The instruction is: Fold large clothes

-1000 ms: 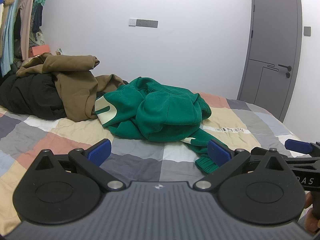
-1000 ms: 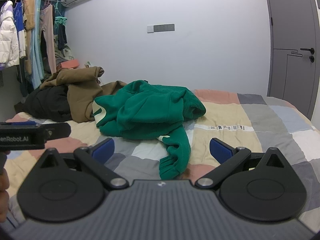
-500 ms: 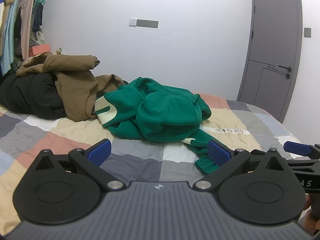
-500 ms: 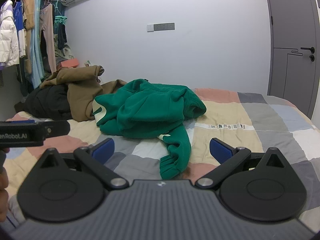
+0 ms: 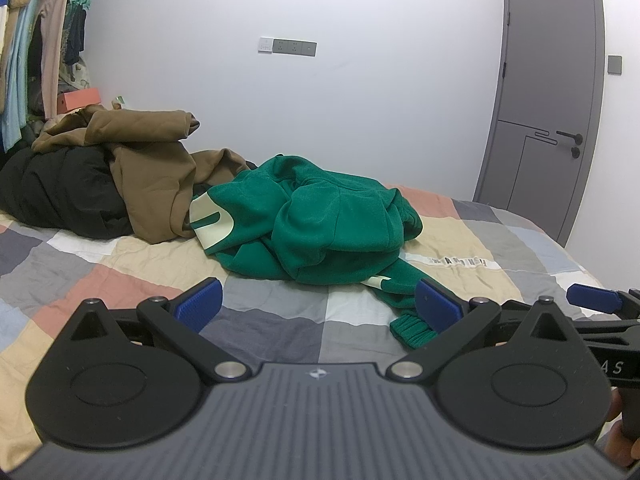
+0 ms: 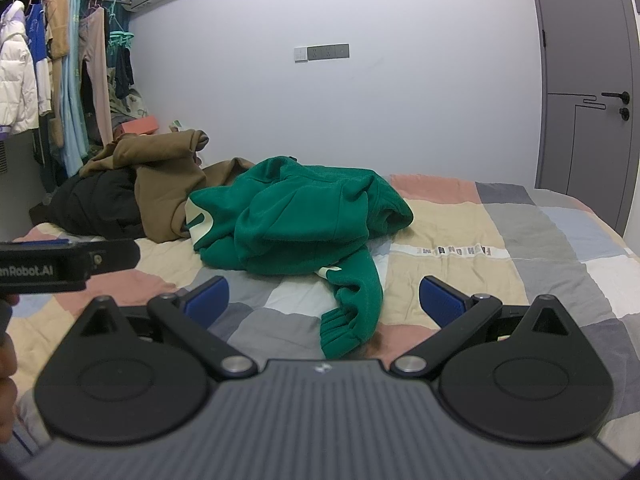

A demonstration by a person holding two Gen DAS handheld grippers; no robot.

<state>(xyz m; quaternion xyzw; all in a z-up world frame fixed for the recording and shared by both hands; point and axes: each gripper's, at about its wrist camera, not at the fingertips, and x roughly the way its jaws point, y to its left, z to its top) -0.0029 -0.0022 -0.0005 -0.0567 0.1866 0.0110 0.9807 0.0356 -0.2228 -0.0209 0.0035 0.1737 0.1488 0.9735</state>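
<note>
A deep green sweatshirt (image 5: 320,224) with cream lettering patches is seen on a patchwork bedspread (image 5: 100,268) of grey, beige, salmon pink, white and pale blue squares, a white strip with dark letters being set at 3 o'clock of the sweatshirt. At its 10 o'clock a brown garment (image 5: 152,172) is draped over a black one (image 5: 56,196). Blue pads are carried on the black left gripper (image 5: 318,306) and the black right gripper (image 6: 324,294). A grey door (image 5: 548,112) is set in a white wall (image 5: 360,120).

Even, soft indoor light fills both views, with no glare and only faint shadows. Fisheye distortion bows the door (image 5: 548,92) at the right edge; the corners darken slightly.
</note>
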